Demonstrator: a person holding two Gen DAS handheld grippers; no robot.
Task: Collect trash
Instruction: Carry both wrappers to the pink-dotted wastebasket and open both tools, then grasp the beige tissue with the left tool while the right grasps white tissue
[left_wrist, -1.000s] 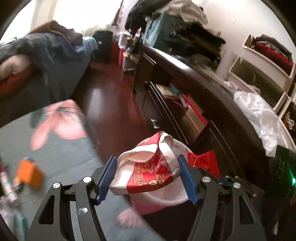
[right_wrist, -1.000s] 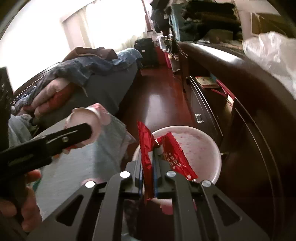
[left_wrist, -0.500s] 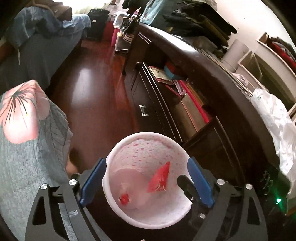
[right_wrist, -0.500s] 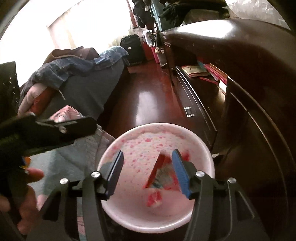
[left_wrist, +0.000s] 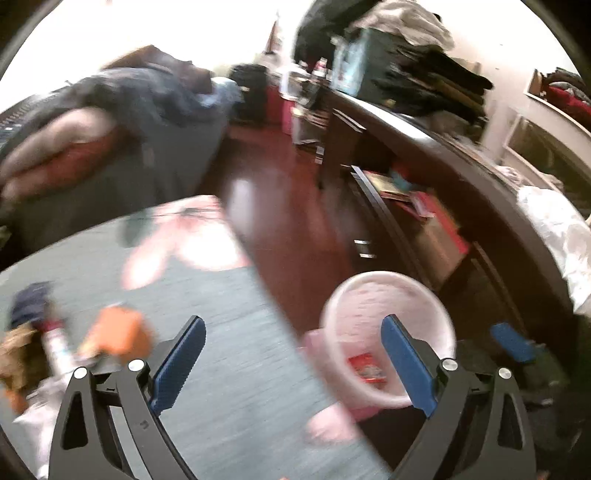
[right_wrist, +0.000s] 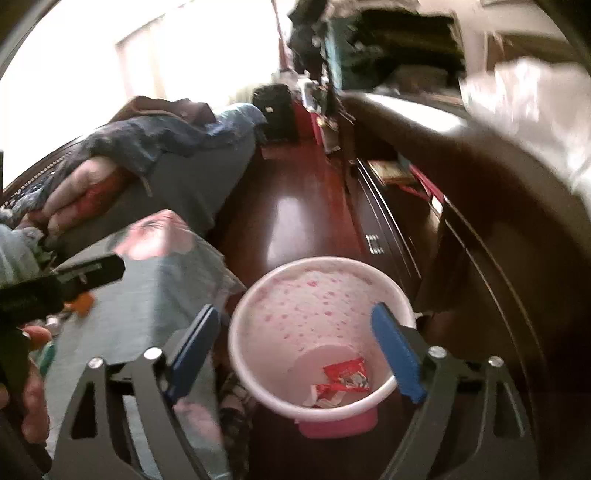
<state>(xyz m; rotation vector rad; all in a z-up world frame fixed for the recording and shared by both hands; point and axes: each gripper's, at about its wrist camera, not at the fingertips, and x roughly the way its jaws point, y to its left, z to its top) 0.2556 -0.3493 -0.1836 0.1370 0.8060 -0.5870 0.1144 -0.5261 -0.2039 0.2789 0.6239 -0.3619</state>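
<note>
Your right gripper (right_wrist: 295, 347) hangs over a pink-speckled white wastebasket (right_wrist: 314, 273) on the dark wood floor (right_wrist: 295, 206), beside a dark dresser (right_wrist: 498, 240). Its blue jaws have just been opening and now stand wide, holding nothing. Red snack wrappers (right_wrist: 345, 374) lie at the basket's bottom. Your left gripper (left_wrist: 291, 354), jaws also just opened wide and empty, sits above the grey floral bedspread's (left_wrist: 229, 314) edge, with the wastebasket just right of it. An orange box (left_wrist: 118, 330) lies blurred near the bedspread's left side.
</note>
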